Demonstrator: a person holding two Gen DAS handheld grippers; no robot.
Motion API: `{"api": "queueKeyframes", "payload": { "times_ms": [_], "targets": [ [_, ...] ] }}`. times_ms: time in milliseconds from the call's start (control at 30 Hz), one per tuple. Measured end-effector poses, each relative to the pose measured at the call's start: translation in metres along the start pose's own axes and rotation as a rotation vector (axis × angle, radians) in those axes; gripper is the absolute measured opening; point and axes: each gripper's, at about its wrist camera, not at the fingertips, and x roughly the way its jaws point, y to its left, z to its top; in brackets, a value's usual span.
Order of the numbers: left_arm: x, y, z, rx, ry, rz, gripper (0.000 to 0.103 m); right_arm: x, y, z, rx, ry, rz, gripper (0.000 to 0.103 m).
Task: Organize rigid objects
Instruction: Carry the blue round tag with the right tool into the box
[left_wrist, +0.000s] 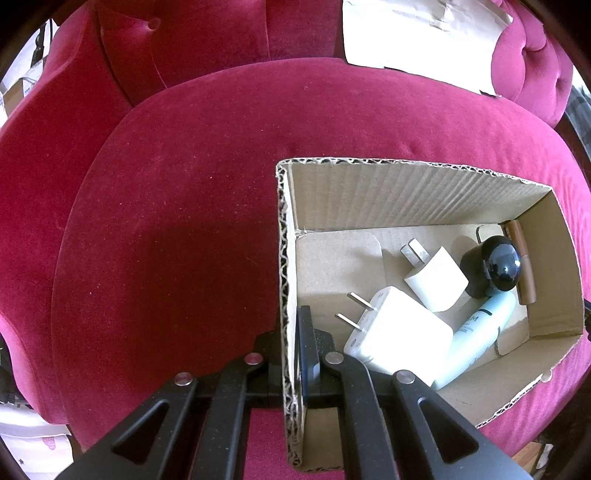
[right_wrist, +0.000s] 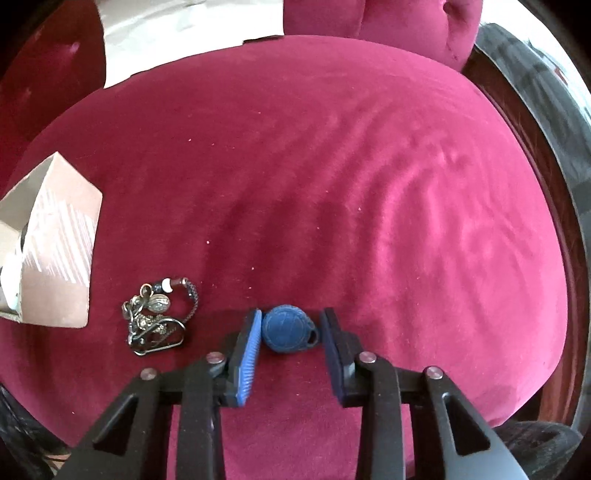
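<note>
Five items already lay in the cardboard box (left_wrist: 413, 192), its wall clamped by the left gripper (left_wrist: 293, 354); the right gripper (right_wrist: 290, 332) bracketed a blue key fob (right_wrist: 286, 331), pads not yet pressing, with a trinket chain (right_wrist: 159, 319) waiting at nine o'clock.

A deep crimson velvet seat cushion (left_wrist: 221, 192) fills both views, its nap brushed into pale ripples on one side. Behind it rises a tufted backrest of the same red velvet (left_wrist: 177, 40), with a button dimple pressed into it. A sheet of creased beige paper (left_wrist: 417, 33) lies against the backrest. A padded red armrest (left_wrist: 532, 62) curves beside it. Along the cushion's edge runs a dark wooden frame (right_wrist: 554, 206). Bright daylight washes the fabric.
</note>
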Motion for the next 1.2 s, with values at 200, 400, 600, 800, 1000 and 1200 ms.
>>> {"api": "queueKeyframes", "payload": {
  "times_ms": [200, 400, 600, 800, 1000, 1200],
  "targets": [
    [-0.001, 0.001, -0.002, 0.003, -0.006, -0.002, 0.004, -0.009, -0.006, 0.004, 0.026, -0.005, 0.014, 0.034],
    [-0.002, 0.002, -0.003, -0.001, -0.011, -0.001, 0.004, -0.026, -0.008, 0.006, 0.019, -0.017, 0.019, 0.034],
    [-0.002, 0.003, -0.004, 0.003, -0.014, -0.004, 0.004, -0.050, 0.001, 0.009, 0.000, -0.034, 0.031, 0.034],
    [-0.002, 0.004, -0.004, 0.002, -0.019, -0.007, 0.004, -0.080, 0.017, 0.018, -0.025, -0.059, 0.067, 0.034],
    [-0.003, 0.004, -0.006, 0.002, -0.025, -0.009, 0.004, -0.105, 0.049, 0.028, -0.088, -0.091, 0.102, 0.034],
    [-0.004, 0.007, -0.006, -0.003, -0.026, -0.011, 0.004, -0.117, 0.086, 0.033, -0.165, -0.112, 0.148, 0.034]
  ]
}}
